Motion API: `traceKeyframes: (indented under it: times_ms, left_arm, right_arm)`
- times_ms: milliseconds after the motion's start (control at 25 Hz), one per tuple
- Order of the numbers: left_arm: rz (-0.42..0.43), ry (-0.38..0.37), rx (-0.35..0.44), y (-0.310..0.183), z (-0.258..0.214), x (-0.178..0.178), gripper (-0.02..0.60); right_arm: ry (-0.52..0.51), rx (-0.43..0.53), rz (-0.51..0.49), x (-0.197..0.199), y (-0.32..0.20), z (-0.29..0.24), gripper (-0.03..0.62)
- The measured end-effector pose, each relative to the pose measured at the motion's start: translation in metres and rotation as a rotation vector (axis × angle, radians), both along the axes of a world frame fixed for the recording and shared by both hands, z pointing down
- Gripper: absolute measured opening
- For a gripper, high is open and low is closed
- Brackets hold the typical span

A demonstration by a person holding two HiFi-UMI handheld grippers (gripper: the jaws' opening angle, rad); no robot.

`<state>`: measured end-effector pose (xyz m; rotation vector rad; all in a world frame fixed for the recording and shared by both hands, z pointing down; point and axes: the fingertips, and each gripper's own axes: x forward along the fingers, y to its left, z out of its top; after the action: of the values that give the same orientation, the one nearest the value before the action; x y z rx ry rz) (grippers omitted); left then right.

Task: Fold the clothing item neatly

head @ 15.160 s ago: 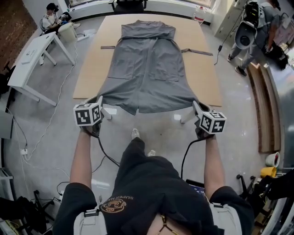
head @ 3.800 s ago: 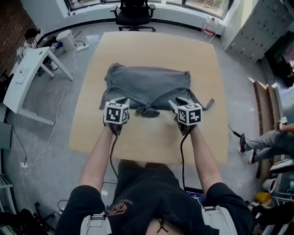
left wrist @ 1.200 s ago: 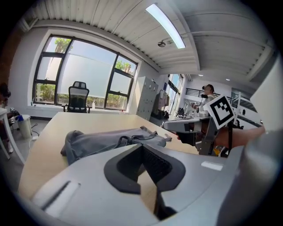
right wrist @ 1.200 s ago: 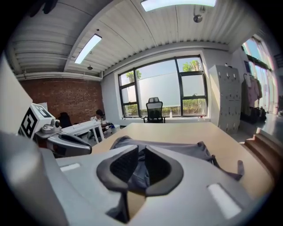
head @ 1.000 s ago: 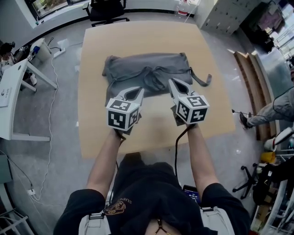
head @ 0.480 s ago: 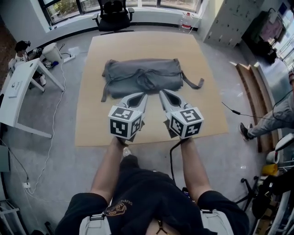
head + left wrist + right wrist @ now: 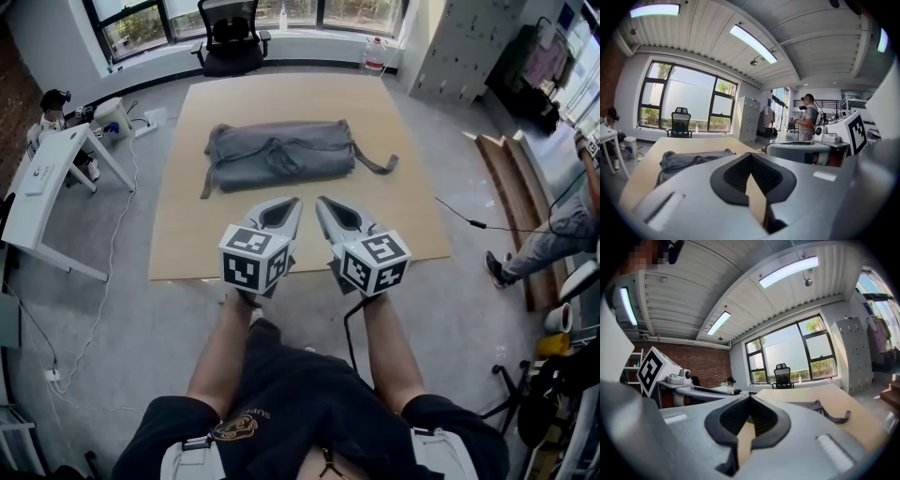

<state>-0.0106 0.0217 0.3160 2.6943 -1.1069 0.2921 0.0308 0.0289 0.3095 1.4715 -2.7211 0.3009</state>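
Both sets of jaws are closed all the way with nothing pinched in them. Left gripper [image 7: 289, 204] and right gripper [image 7: 323, 204] hover side by side over the near part of the wooden table [image 7: 412, 220], touching nothing. The grey garment [image 7: 279, 155] lies folded in a bundle farther out, mid-table, with its belt [image 7: 373, 163] trailing off the right end.

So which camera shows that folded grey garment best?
The head view: the whole grey garment lies bundled on the table, seen from above. The left gripper view catches only one end; the right gripper view shows little more than its loose belt.
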Motion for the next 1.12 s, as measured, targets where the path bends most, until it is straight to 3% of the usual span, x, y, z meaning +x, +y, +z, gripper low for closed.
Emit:
traceKeyframes:
  times_ms: [520, 1120]
  left_arm:
    - [-0.031, 0.038, 0.071, 0.057, -0.042, 0.002, 0.008]
    - [-0.029, 0.031, 0.089, 0.073, -0.055, -0.005, 0.008]
  right_arm:
    - [0.016, 0.12, -0.053, 0.003, 0.056, -0.053, 0.002]
    - [0.006, 0.131, -0.062, 0.001, 0.073, -0.067, 0.002]
